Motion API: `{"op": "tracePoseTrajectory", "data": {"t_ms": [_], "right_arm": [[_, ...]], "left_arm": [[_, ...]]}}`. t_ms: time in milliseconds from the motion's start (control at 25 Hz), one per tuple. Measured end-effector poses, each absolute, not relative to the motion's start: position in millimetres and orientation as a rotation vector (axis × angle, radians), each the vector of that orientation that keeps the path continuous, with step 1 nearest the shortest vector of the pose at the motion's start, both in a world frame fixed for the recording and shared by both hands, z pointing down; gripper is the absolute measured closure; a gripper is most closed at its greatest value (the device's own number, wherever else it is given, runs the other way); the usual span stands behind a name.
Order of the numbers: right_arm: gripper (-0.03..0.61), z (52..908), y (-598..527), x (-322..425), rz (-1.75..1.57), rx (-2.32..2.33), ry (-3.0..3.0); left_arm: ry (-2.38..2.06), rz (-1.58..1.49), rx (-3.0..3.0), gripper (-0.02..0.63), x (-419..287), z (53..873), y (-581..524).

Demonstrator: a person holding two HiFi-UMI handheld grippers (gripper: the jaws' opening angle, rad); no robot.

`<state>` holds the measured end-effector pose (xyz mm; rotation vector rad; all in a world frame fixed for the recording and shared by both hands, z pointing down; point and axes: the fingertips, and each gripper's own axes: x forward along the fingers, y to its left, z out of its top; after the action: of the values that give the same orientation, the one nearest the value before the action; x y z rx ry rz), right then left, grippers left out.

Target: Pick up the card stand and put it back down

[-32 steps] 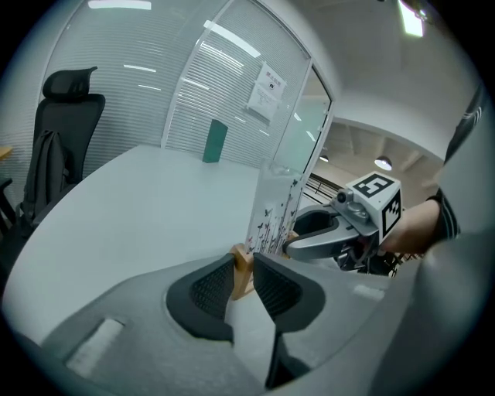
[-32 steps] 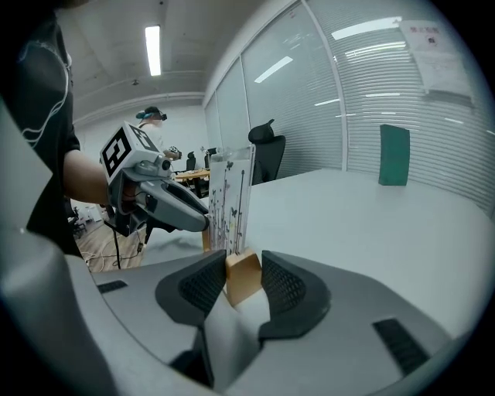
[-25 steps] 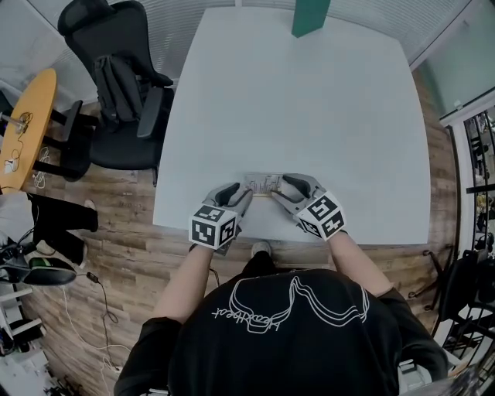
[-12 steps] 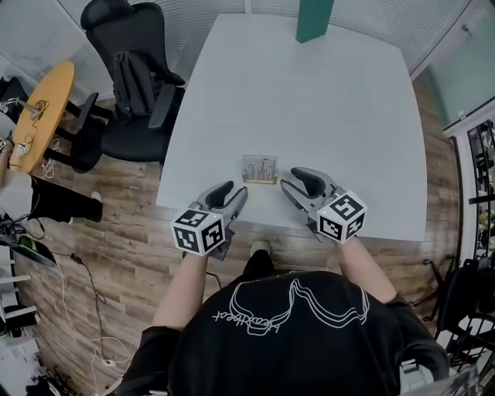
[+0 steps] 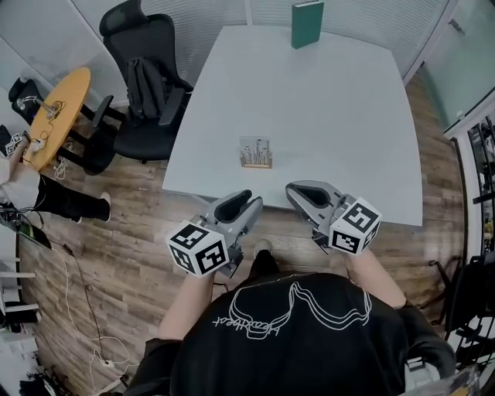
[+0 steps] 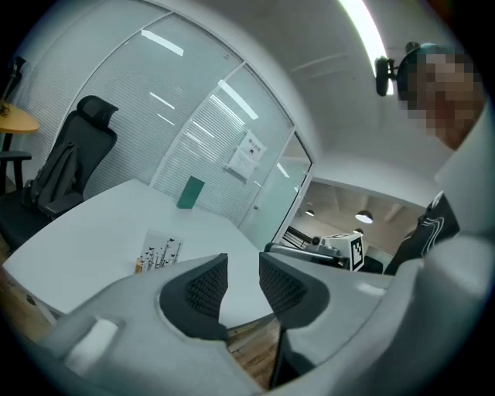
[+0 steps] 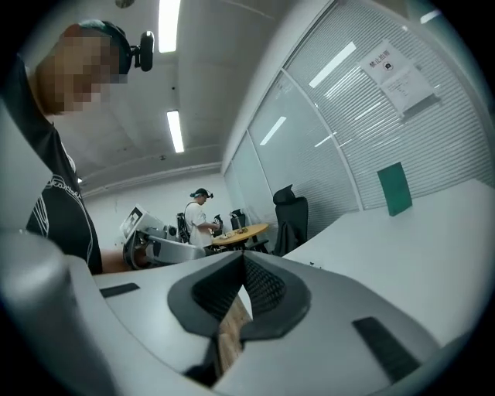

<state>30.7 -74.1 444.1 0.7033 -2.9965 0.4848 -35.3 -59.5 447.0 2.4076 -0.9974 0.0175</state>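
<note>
The card stand [image 5: 256,152], a small clear holder on a wooden base, stands upright on the white table [image 5: 340,116] near its front edge. The left gripper view shows the stand [image 6: 158,251] to the left, beyond the jaws. Both grippers hang off the table's near edge, well short of the stand. My left gripper [image 5: 249,206] has its jaws apart and closing, with nothing between them [image 6: 243,268]. My right gripper [image 5: 297,191] is shut, its tips meeting on nothing [image 7: 242,260].
A green book [image 5: 307,23] stands upright at the table's far edge. A black office chair [image 5: 147,77] is at the table's left, with a round wooden table [image 5: 58,116] further left. A person [image 7: 199,216] stands in the background. Wooden floor lies below the grippers.
Both grippers have drawn back from the card stand toward my body, past the table's edge. The stand is left standing on the table. The right gripper's jaws have shut.
</note>
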Motion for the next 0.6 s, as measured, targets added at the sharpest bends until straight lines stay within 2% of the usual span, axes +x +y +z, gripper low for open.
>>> {"op": "tracePoseTrajectory", "data": {"t_ms": [240,600], "right_arm": [[0.569,406.8,-21.9,36.7,0.457,0.59,-3.117],[0.571,396.9,21.1,41.3,0.423,0.551,-3.095]], "left_arm": [[-0.97,-0.059,2.487,0.594,-17.4,405.4,-9.6],[-1.014,-0.035,2.576,0.6,-1.4,388.0,29.7]]}}
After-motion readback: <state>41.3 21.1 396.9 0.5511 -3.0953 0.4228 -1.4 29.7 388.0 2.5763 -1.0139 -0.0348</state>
